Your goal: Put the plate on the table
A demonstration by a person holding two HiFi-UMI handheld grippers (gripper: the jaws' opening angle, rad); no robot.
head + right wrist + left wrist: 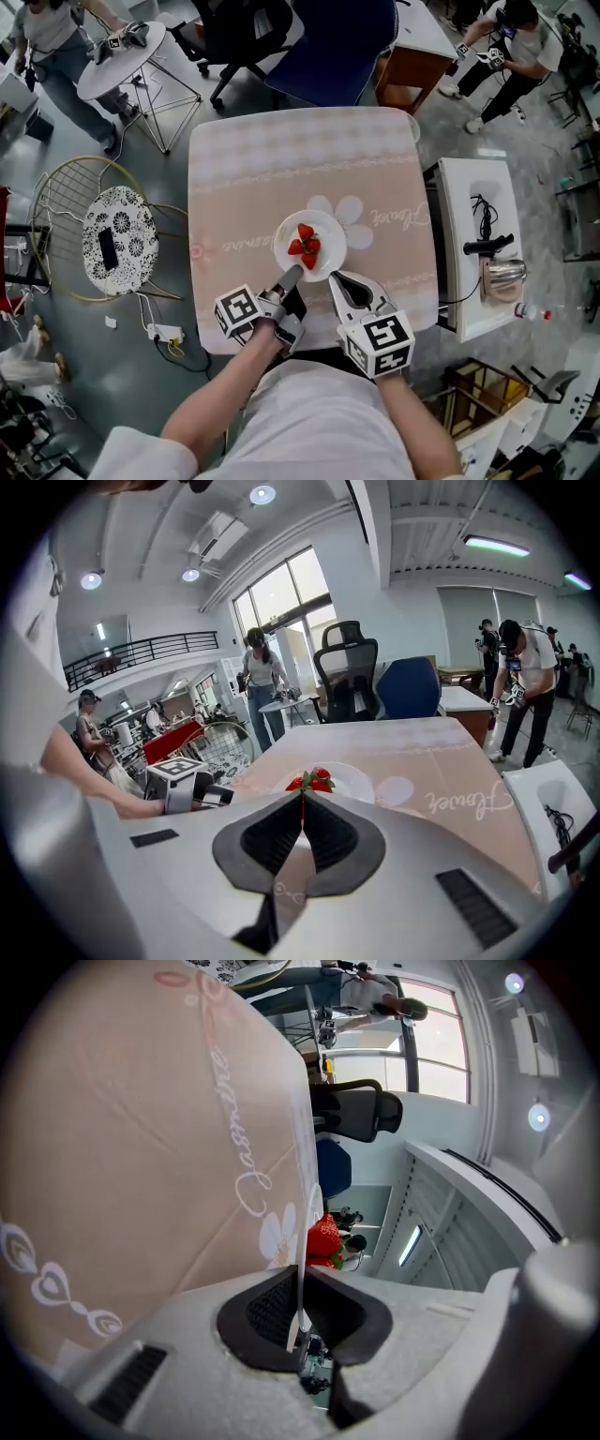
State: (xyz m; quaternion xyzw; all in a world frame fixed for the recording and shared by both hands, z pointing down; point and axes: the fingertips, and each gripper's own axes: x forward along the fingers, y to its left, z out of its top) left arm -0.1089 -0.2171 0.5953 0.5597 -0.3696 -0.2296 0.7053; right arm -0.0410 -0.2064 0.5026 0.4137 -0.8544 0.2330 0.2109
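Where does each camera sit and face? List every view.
Head view: head-mounted, steeply down on the pink-clothed square table; forearms, left gripper, right gripper show.
Left gripper view: along its jaws, shut on the white round plate's rim.
Right gripper view: along its shut jaws, across the table.
All share the red strawberries.

Bright overhead light, fisheye-warped edges

Square table point(281, 159), pink floral cloth point(239, 202) over it; white plate point(331, 228) with strawberries point(306, 246) low over the near-centre, contact unclear.
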